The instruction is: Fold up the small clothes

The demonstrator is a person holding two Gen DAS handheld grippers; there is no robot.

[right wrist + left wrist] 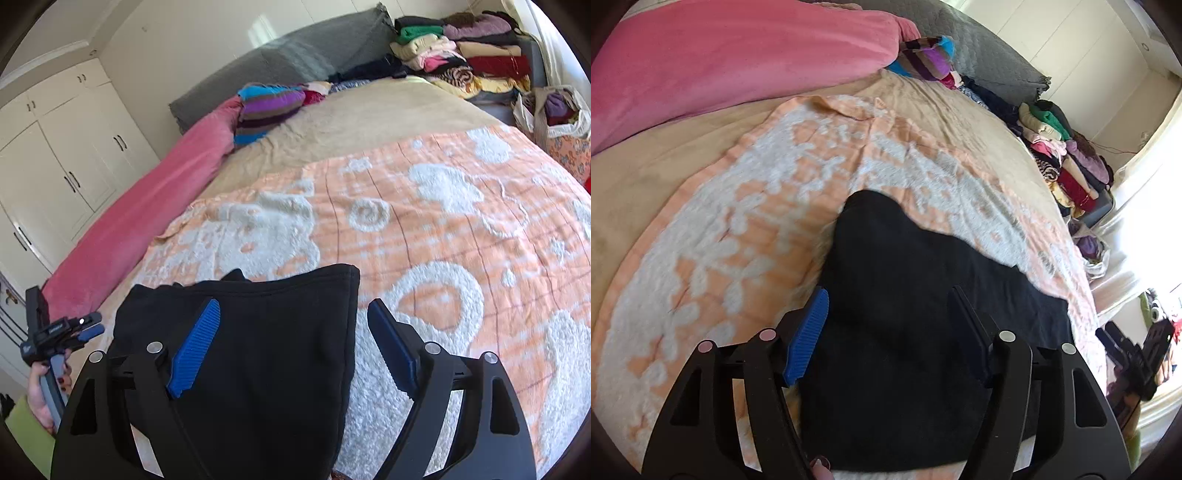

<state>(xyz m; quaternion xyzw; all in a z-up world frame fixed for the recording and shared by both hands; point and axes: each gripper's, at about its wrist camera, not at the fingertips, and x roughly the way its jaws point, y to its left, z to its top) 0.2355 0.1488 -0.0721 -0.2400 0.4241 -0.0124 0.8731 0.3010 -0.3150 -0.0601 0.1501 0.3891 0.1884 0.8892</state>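
1. Left wrist view: my left gripper (890, 317) hovers over the black garment (905, 332), which lies on the orange-and-white blanket (738, 229) spread on the bed (639, 177). My fingers (807, 336) are spread wide, with the dark cloth showing between them, and I am grasping nothing. I cannot tell whether the tips touch the fabric. At the far right edge, my right gripper (1134, 354) shows, too small to read its jaws.

2. Right wrist view: my right gripper (293, 347) is also released, its fingers (194, 349) parted. The left one sits over the black garment (258, 350), and the right one is over bare blanket (461, 229) just beside the garment's straight right edge. My left gripper (70, 332) appears at the lower left, held in my hand (44, 387).

3. Progress, as I judge it: the garment looks partly gathered, with one neat edge but a rumpled outline, so folding seems under way and unfinished. A stack of folded clothes (469, 55) sits at the far corner of the bed, and a striped item (269, 107) is near the pink blanket (147, 210).
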